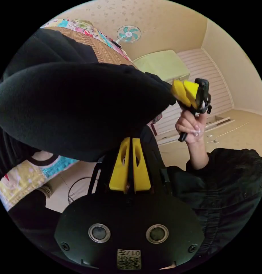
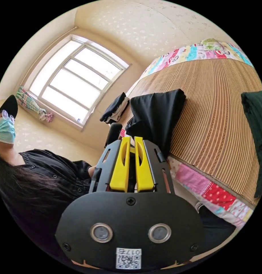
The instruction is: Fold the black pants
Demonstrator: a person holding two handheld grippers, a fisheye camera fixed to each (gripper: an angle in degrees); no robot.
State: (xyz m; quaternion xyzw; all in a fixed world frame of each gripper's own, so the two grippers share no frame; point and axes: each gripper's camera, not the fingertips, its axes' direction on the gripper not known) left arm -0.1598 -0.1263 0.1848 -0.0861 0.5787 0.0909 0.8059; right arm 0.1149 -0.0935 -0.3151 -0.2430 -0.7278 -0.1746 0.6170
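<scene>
The black pants (image 1: pixel 79 108) hang bunched and spread wide across the left gripper view. My left gripper (image 1: pixel 131 139) has its yellow jaws pressed together on a fold of them. In the same view a hand holds my right gripper (image 1: pixel 179 89), whose jaws are shut on the pants' far edge. In the right gripper view the black pants (image 2: pixel 156 114) drape from my right gripper (image 2: pixel 131 138) onto the bamboo mat (image 2: pixel 216 114) of the bed. The jaws there are closed, with black cloth at their tips.
A patchwork quilt (image 2: pixel 210 194) edges the bed. A small pile of folded dark clothes (image 2: pixel 115 110) lies at the mat's far end and a dark green garment (image 2: pixel 256 137) at its near side. The person in a black shirt (image 2: pixel 51 177) stands close. A wall fan (image 1: pixel 129 33) and a green cabinet (image 1: pixel 162 64) stand beyond.
</scene>
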